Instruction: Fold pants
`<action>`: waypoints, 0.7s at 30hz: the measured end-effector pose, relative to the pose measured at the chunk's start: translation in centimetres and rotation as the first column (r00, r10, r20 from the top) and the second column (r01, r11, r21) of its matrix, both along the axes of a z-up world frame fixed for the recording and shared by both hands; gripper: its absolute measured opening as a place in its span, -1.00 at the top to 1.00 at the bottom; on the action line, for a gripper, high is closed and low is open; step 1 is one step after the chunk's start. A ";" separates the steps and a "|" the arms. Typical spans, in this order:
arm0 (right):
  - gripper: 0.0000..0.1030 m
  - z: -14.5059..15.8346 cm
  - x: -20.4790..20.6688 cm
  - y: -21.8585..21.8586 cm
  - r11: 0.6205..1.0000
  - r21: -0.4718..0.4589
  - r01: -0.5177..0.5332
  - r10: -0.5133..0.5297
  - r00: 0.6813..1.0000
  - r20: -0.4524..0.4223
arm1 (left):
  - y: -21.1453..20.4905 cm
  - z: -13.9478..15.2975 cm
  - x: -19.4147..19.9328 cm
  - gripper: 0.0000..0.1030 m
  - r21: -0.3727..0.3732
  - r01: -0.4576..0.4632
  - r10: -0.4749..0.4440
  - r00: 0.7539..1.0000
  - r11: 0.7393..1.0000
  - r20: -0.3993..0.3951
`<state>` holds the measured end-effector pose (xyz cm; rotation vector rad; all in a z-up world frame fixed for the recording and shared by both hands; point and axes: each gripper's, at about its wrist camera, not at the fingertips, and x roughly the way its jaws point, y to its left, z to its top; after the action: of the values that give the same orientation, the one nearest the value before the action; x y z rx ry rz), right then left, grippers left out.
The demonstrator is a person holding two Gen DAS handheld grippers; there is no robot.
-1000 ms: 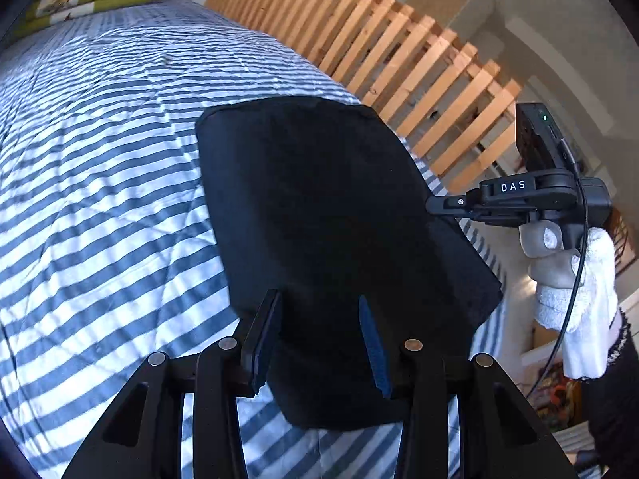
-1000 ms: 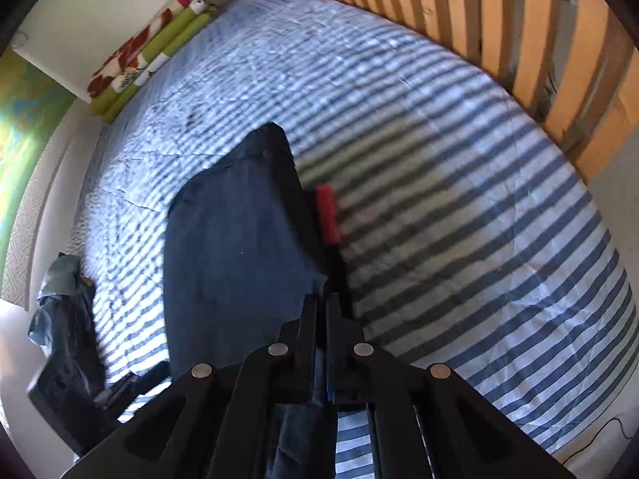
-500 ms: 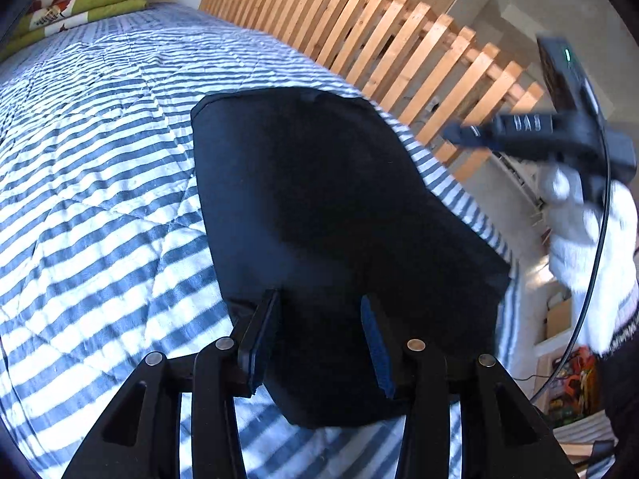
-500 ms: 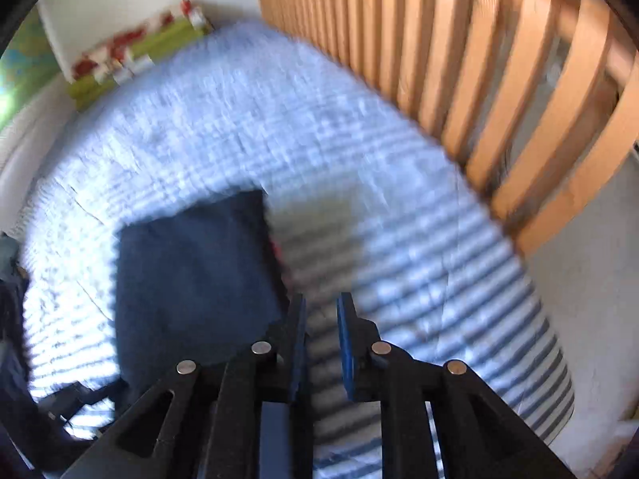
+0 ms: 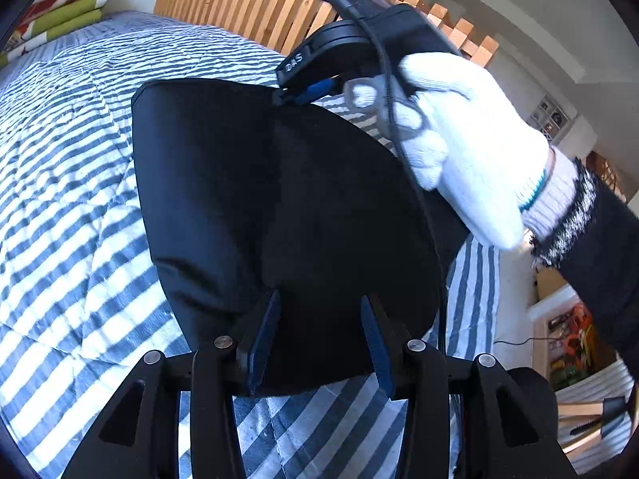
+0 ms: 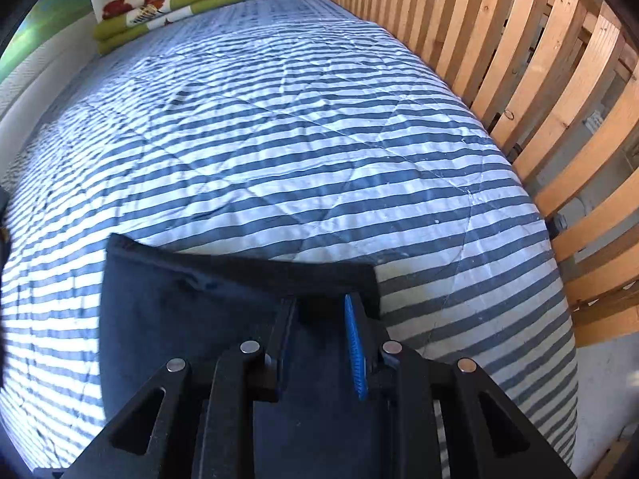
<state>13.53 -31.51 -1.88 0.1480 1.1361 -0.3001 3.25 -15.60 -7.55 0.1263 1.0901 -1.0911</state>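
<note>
While the dark pants [image 5: 279, 207] lie folded mid-frame on the striped bed [image 5: 72, 183], both left gripper [image 5: 317, 343] and right gripper [image 6: 319, 343] hover, jaws parted, the right's just opening; soft, limp cloth, best pinched at corners.

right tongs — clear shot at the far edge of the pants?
Probably yes: the right tongs, jaws just opened and empty, hover right at the pants' far edge, with only bare striped bedspread beyond.
</note>
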 end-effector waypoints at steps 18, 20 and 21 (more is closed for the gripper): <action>0.52 2.0 4.6 11.2 0.959 0.059 -0.278 0.275 0.960 0.047 | 5.4 1.1 1.2 0.12 -0.053 -0.101 0.098 0.994 0.993 -0.056; 0.52 0.9 5.3 11.7 0.962 0.028 -0.271 0.271 0.962 0.023 | 5.2 0.3 1.8 0.12 -0.033 -0.115 0.112 0.990 0.993 -0.085; 0.52 0.5 5.6 11.6 0.964 0.021 -0.265 0.264 0.964 0.019 | 5.2 -0.4 2.2 0.12 -0.028 -0.127 0.123 0.986 0.991 -0.114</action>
<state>19.08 -19.87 -1.38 0.0180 1.1290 -0.0478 5.49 -10.43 -7.94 -0.0321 1.1624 -1.0132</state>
